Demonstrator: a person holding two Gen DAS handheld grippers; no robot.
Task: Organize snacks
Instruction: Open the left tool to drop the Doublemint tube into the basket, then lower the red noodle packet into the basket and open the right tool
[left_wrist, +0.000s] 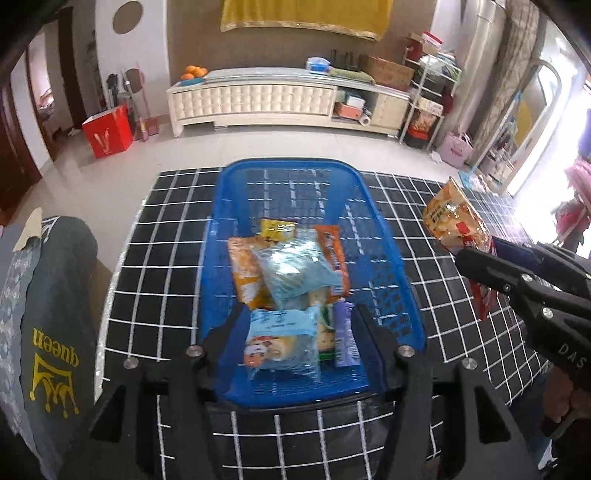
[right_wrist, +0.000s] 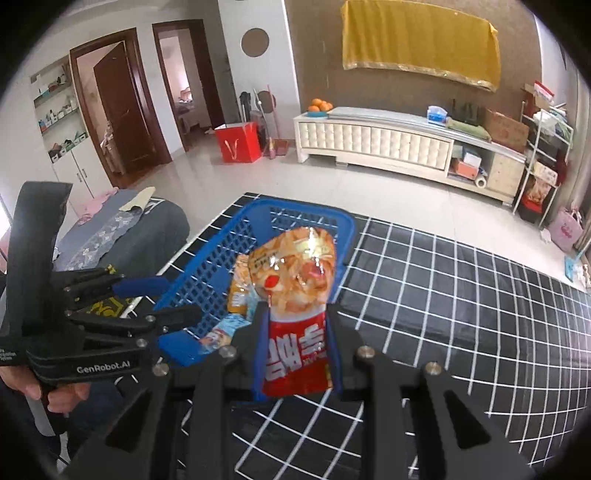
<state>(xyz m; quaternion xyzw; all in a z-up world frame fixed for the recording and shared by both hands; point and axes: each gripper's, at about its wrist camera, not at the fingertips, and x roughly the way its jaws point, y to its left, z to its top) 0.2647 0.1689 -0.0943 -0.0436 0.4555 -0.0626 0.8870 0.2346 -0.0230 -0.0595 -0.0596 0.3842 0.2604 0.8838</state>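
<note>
Here the right gripper (right_wrist: 295, 345) clamps a red-and-orange snack bag (right_wrist: 295, 295) beside the blue basket (left_wrist: 391, 258); the left gripper (left_wrist: 299, 328) hovers over it, jaws apart.

a table covered in a black cloth with a white grid (left_wrist: 155, 258) (right_wrist: 461, 295) carries a blue plastic basket (left_wrist: 391, 258) (right_wrist: 207, 273), which sits directly on the cloth toward the table's left side.
</note>
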